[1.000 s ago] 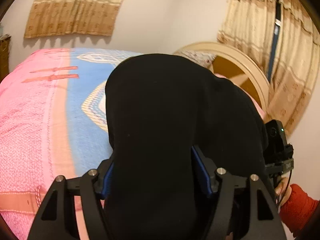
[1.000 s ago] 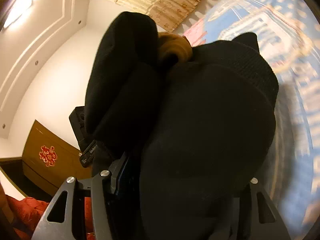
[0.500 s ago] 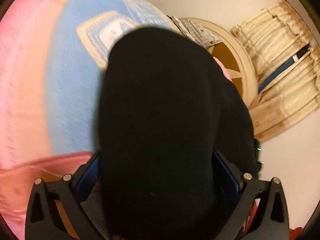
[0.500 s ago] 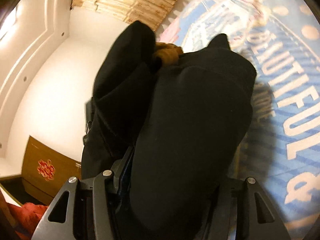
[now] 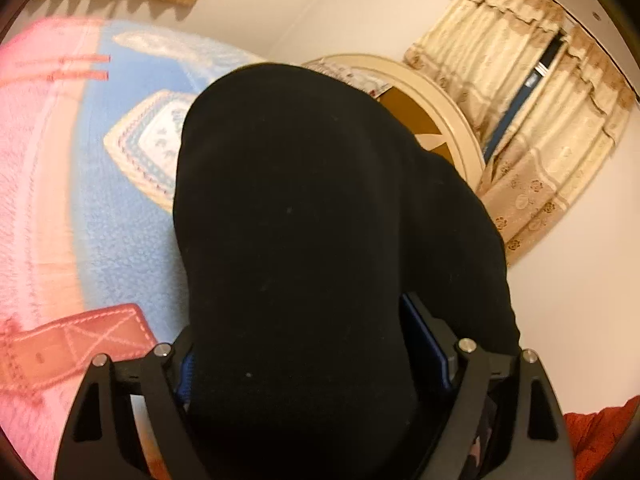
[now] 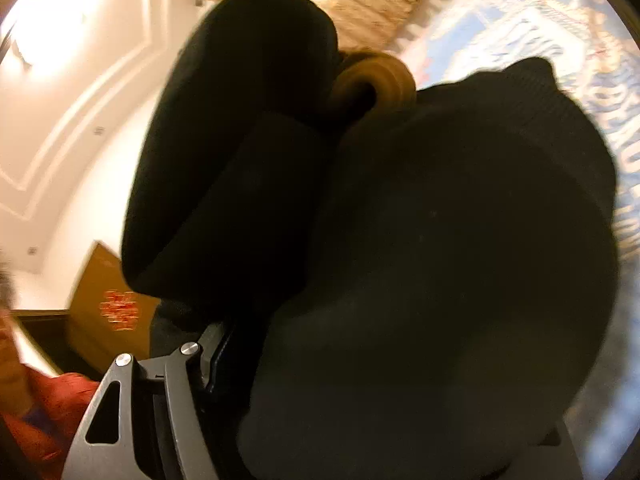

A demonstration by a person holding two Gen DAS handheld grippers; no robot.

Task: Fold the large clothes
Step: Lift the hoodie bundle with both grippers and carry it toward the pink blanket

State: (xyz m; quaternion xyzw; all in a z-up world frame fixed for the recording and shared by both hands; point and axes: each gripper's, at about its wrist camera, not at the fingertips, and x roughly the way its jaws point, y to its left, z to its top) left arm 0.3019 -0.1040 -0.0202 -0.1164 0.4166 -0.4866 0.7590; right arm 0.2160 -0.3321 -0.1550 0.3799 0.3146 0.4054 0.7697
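Left wrist view
- Garment: the large black knit garment (image 5: 304, 240) fills the centre and lies thick between the fingers of your left gripper (image 5: 316, 344), raised above the pink-and-blue patterned bed blanket (image 5: 80, 208).
- Left gripper state: the jaws are closing, with black cloth bunched between the blue pads; the cloth hides whether the pads press on it, so the grip cannot be read.
- Background: cream floral curtains (image 5: 540, 128) and a round cream-framed headboard (image 5: 448, 108) stand behind.

Right wrist view
- Garment: the same black garment (image 6: 460, 240) is piled over your right gripper (image 6: 360, 380); a ribbed hem shows at the upper right, and a tan rolled lining or collar (image 6: 376, 80) shows at the top.
- Right gripper state: the jaws are opening, with cloth between them; only the left finger is visible, so whether the pads hold cannot be told.
- Picture quality: blurred.

Handling
- Material: judge it soft, limp, fairly bulky, not fragile and not slippery.
- Behaviour: expect sagging and bunching in thick wads.
- Hold: take the ribbed hem or a seam edge, a single layer, with your two grippers set well apart.
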